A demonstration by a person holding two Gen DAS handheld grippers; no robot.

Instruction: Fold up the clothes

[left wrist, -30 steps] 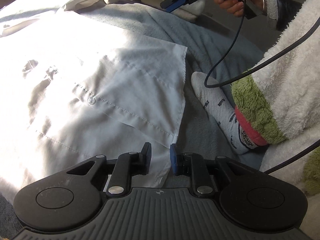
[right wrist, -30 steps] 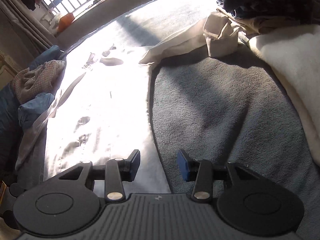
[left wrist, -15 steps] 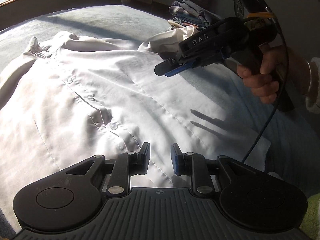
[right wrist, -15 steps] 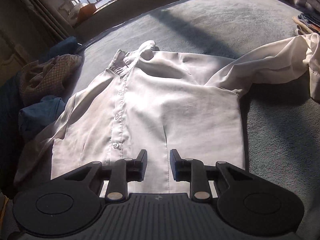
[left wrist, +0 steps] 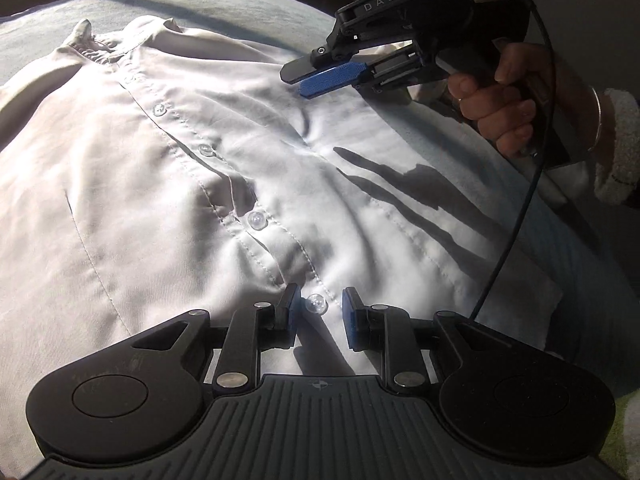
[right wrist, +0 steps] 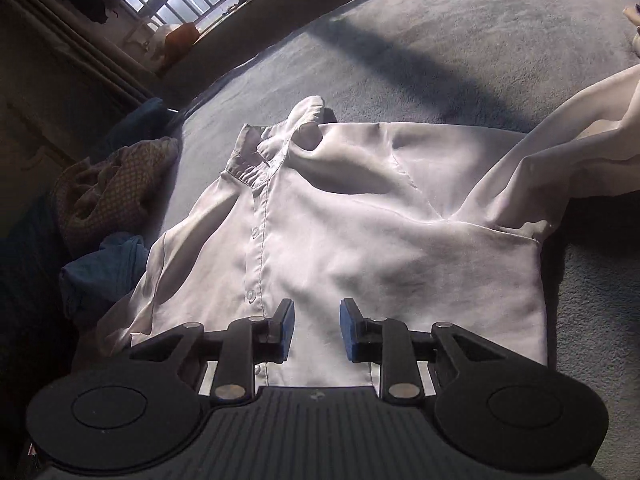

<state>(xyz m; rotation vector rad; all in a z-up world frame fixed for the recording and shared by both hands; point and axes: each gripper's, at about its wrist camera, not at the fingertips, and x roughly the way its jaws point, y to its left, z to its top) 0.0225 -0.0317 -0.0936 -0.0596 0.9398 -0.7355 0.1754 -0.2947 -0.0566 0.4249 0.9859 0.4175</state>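
Left wrist view shows the shirt (left wrist: 168, 184) spread button-side up on the bed (right wrist: 460, 36), both grippers, left (left wrist: 316, 312) and right (right wrist: 317, 326), hovering with jaws slightly parted and empty; any grip should pinch fabric, not buttons.

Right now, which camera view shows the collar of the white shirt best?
The right wrist view: the collar sits near the middle, with its folded points and the gathered band clear. In the left wrist view the collar lies far off near the upper edge, small and foreshortened, so only its crumpled outline shows.
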